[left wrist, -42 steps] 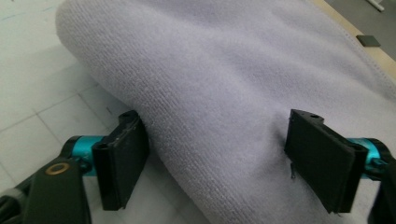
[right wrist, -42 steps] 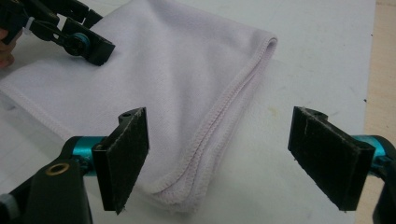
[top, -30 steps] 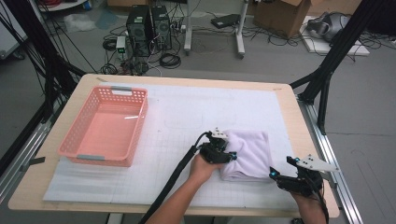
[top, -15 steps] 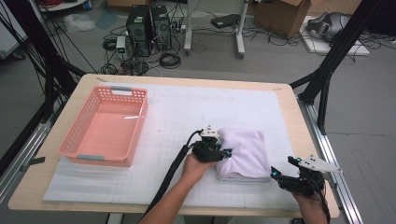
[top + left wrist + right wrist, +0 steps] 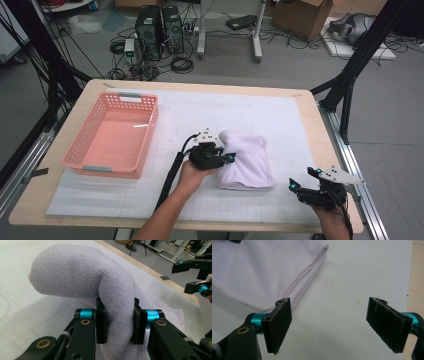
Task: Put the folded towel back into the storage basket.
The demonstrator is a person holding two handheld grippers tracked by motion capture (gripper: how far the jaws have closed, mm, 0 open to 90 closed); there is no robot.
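One folded pale lilac terry towel (image 5: 247, 160) lies on the white gridded mat (image 5: 280, 115), its raised fold clamped between the left gripper's (image 5: 117, 323) jaws. The right gripper (image 5: 329, 325) is held wide apart nearby, right of a pink plastic basket (image 5: 112, 136).

A wooden table (image 5: 327, 155) carries a white mat (image 5: 210, 115) (gridded), pink basket (image 5: 112, 137) and folded towel (image 5: 250, 160).

no legible text, label, brand, number or sign is found in any view. the white mat (image 5: 280, 115) on the table is printed with a faint grid, on which no figures can be read. the boxes and equipment on the floor beyond are too small and blurred for markings to be made out.
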